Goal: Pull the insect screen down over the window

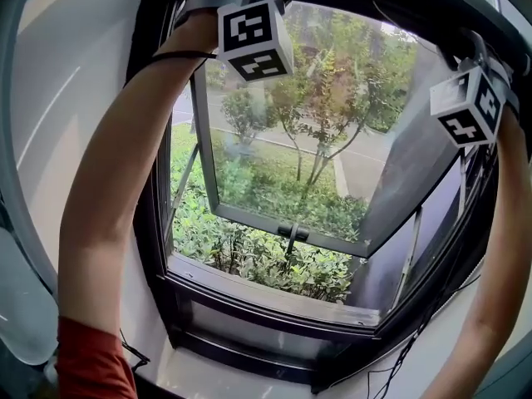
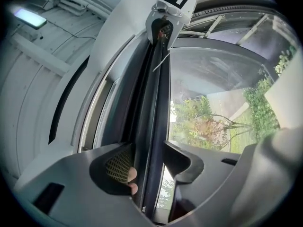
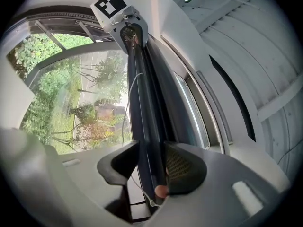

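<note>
The insect screen's dark pull bar (image 2: 152, 122) runs along the top of the window frame. It passes between the jaws of my left gripper (image 2: 150, 163), which stands open, with a gap showing on the glass side. My right gripper (image 3: 147, 167) also straddles the bar (image 3: 144, 122), open, its pads close beside it. Each gripper view shows the other gripper at the bar's far end. In the head view both arms reach up. Only the left marker cube (image 1: 254, 38) and the right marker cube (image 1: 469, 105) show there; the jaws and the bar are hidden above.
The glass sash (image 1: 283, 223) is tilted open outward, with a handle (image 1: 293, 233) on its lower rail and stays at both sides. The sill (image 1: 266, 293) lies below. Shrubs and a path are outside. A white wall flanks the frame, and a ceiling light (image 2: 29, 17) glows.
</note>
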Tool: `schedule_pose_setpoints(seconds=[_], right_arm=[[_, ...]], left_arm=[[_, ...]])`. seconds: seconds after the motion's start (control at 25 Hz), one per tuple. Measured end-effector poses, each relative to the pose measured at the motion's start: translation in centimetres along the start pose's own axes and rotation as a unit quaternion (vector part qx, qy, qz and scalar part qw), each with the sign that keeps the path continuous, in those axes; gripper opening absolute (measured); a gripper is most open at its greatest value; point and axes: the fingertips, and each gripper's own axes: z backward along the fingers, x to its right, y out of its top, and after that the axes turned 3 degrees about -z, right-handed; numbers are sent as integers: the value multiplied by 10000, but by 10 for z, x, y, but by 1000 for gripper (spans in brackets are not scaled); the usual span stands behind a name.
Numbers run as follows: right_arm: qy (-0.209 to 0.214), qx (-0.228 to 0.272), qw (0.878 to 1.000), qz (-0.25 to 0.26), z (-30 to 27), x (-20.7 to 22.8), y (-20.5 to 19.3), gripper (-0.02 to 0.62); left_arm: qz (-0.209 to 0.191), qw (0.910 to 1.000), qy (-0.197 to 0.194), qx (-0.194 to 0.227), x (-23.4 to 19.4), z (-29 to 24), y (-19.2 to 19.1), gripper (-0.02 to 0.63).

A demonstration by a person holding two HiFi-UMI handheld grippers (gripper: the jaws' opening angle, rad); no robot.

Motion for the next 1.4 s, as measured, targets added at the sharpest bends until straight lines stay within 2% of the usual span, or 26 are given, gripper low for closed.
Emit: schedule_pose_setpoints(seconds=[0.12,0.28,0.48,0.8,1.4], right_arm=[[50,-73,9997,211,-6,-2,2,169],[14,24,9999,166,-5,-3,4,169],[2,153,9999,60,6,-4,6,169],[226,287,9993,104,25,-30,4,169],[513,417,9978,58,73,-79,-4,170]], left_arm=[[-410,9989,59,-215,-1,-4,-5,179],[-621,9977,129,-238,-2,-1,-8,178],[-501,9987,27,-116,5,7,-3,173],[-591,9982,-74,34,25,32,-5,167],[-691,9953,-659,145,77,81,-5,166]])
